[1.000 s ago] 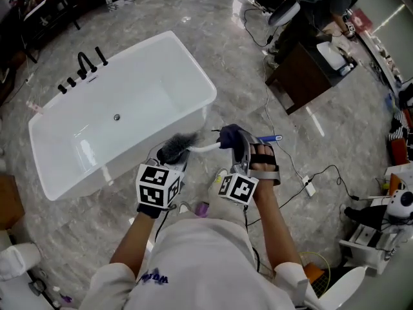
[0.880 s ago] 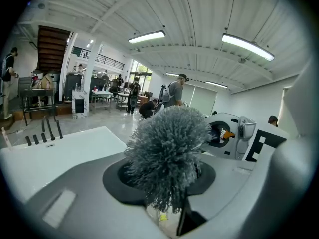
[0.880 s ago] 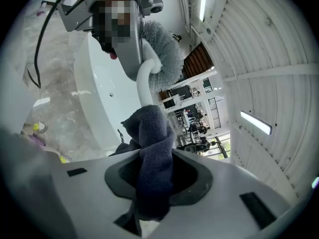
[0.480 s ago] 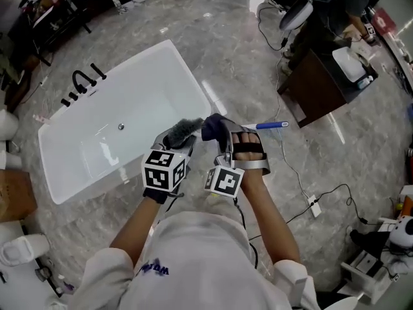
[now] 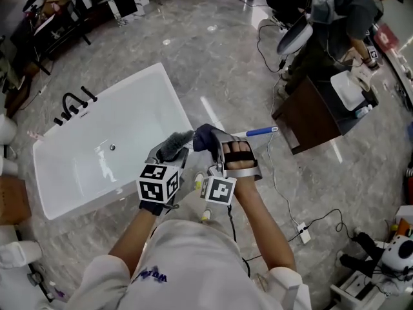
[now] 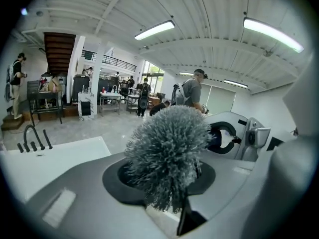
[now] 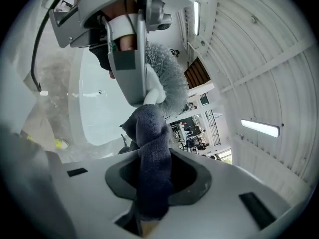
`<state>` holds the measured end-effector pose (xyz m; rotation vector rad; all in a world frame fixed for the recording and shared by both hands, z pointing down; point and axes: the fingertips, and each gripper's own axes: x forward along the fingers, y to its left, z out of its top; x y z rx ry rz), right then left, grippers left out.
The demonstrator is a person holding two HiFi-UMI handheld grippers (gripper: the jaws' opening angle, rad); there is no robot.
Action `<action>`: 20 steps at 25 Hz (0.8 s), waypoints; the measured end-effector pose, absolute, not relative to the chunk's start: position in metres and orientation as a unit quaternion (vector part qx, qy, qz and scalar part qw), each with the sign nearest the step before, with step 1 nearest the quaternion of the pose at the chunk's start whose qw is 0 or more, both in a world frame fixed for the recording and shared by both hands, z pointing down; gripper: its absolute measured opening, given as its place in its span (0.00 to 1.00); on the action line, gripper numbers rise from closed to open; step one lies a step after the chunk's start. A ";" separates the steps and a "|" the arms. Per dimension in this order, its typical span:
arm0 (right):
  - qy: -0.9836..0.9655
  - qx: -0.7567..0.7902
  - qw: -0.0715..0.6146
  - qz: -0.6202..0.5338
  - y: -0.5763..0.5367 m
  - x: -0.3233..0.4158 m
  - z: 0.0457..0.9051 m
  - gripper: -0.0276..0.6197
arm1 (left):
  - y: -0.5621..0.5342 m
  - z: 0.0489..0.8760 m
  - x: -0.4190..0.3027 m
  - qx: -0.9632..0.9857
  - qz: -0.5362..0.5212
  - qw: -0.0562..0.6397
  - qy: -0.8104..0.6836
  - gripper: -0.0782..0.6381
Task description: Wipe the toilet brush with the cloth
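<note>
The left gripper [image 5: 169,155] is clamping the toilet brush [image 5: 175,144], handle running rightward, while the right gripper [image 5: 217,147] is pinching the cloth [image 5: 206,135] against its neck.

The white bathtub [image 5: 129,128] fills the left side, its near right corner just beside the left claw [image 5: 169,155]. Black taps [image 5: 72,104] stand up from its far left rim, and its hollow is open from above. Beyond both claws the grey marble floor [image 5: 226,50] lies open. To the right a dark cabinet [image 5: 308,118] blocks the way, with a person [image 5: 342,11] behind it. Between the cabinet and the right claw [image 5: 208,141] runs a floor lane. The blue handle of the toilet brush [image 5: 261,132] juts across it, and a cable [image 5: 274,179] trails along it to a power strip [image 5: 301,232].
</note>
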<state>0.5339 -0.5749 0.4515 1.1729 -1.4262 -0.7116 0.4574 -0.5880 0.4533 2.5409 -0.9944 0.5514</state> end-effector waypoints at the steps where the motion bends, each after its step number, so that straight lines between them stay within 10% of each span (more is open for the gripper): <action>1: -0.605 0.496 0.548 -0.297 -0.589 0.543 0.451 0.21 | -0.601 0.454 0.462 0.897 0.190 0.184 -0.354 0.31; 20: -0.609 0.499 0.555 -0.270 -0.870 0.718 0.440 0.22 | -0.874 0.438 0.568 0.896 0.147 0.183 -0.377 0.31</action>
